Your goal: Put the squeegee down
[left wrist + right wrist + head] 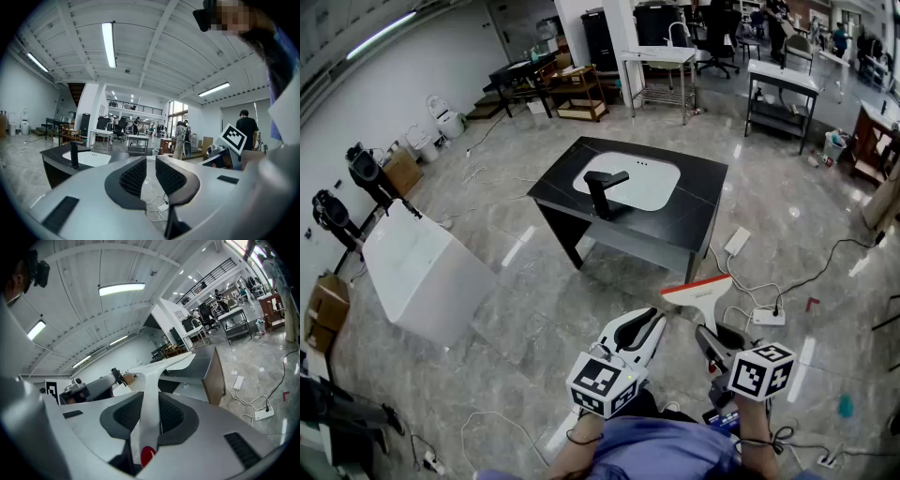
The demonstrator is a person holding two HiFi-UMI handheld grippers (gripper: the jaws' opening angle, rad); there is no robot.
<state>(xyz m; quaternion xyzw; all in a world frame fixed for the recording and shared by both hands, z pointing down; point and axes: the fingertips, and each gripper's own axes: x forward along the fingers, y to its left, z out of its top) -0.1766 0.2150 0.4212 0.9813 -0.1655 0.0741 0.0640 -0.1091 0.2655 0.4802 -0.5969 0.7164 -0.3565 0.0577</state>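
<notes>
Nearest: left gripper [649,326], held low in front of the person. Its jaws stand a narrow gap apart with nothing between them; floor and a loose cable show through the gap.

Beside it on the right: right gripper [709,332]. Its jaws are clamped on the white handle of the squeegee [698,292], with both pads pressing the handle. The blade end points away from the person and carries an orange edge. The squeegee is in the air above the floor, short of the table and resting on nothing.

On the floor just right of the blade: a white power strip [766,317] with cables.

Farther: a black table [694,211] with an inset white sink [647,183] and a black faucet [605,194].

Left, well apart: a white tub [417,267].
</notes>
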